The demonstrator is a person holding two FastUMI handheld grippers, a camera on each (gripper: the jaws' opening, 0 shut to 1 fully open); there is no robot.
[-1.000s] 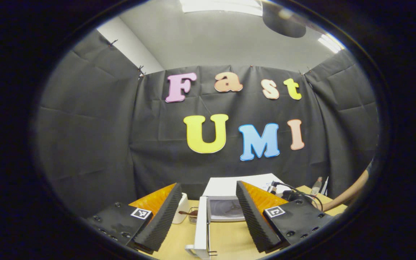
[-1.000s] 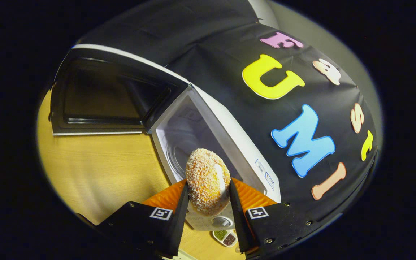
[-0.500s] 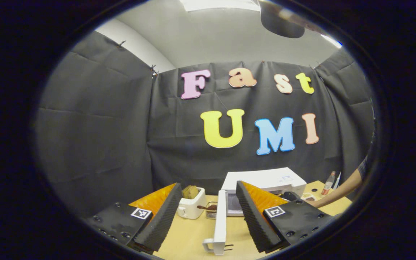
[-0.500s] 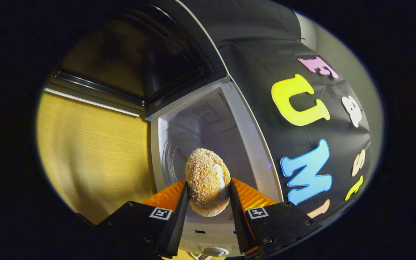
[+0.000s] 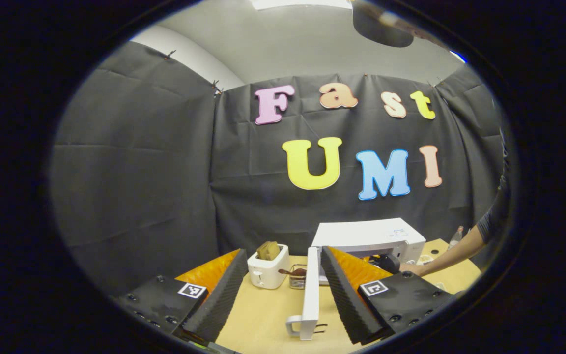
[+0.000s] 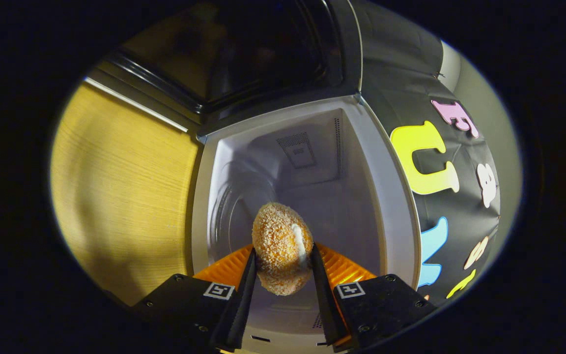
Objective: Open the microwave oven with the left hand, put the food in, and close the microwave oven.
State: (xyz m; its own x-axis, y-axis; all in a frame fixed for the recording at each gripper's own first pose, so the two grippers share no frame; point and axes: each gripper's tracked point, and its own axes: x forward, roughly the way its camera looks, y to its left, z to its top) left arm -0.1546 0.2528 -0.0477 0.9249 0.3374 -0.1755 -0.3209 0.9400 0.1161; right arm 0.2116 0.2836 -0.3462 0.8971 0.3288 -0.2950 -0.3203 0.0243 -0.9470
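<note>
Microwave oven [image 6: 391,196] — white casing, door [image 6: 243,64] swung fully open; in the right gripper view the pale cavity faces the camera, with a vent grille on an inner wall and the turntable's round outline at the cavity's left. In the left gripper view the same oven [image 5: 369,236] stands on the wooden table [image 5: 263,314] against the black cloth wall, its door [image 5: 310,295] seen edge-on with the handle at the near end.

Food [image 6: 281,248] — rounded, crumb-coated, orange-brown piece with a white streak; clamped between both fingers of the right gripper [image 6: 281,275], held in front of the cavity opening, not yet set down inside.

Left gripper [image 5: 278,290] — fingers spread apart, nothing between them but the table and the door's edge farther off; held back from the oven.

Toaster [image 5: 267,268] — white, bread standing in its slot, left of the oven on the table.

Small wire basket [image 5: 297,278] — between toaster and door, dark contents unclear.

Person's forearm [image 5: 452,253] — reaching toward the oven front from the right.
</note>
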